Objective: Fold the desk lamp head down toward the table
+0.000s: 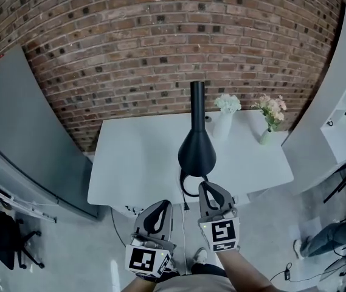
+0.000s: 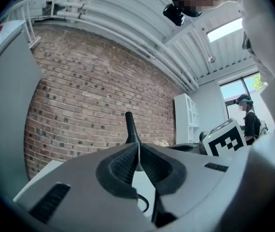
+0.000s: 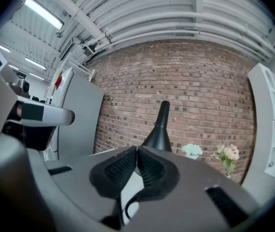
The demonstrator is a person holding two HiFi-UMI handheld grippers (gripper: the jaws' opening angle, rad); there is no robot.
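A black desk lamp stands on the white table, its wide rounded body low and its narrow tube pointing straight up. It also shows in the left gripper view as the lamp, and in the right gripper view as the lamp. My right gripper is shut and empty, its tips at the table's front edge just short of the lamp. The left gripper hangs lower and further left, off the table, also shut on nothing. In their own views the left gripper and right gripper show jaws pressed together.
A black cable loops by the lamp. Two vases stand at the table's back right: white flowers and pink flowers. A grey panel flanks the left, a white shelf unit the right. A person stands far right.
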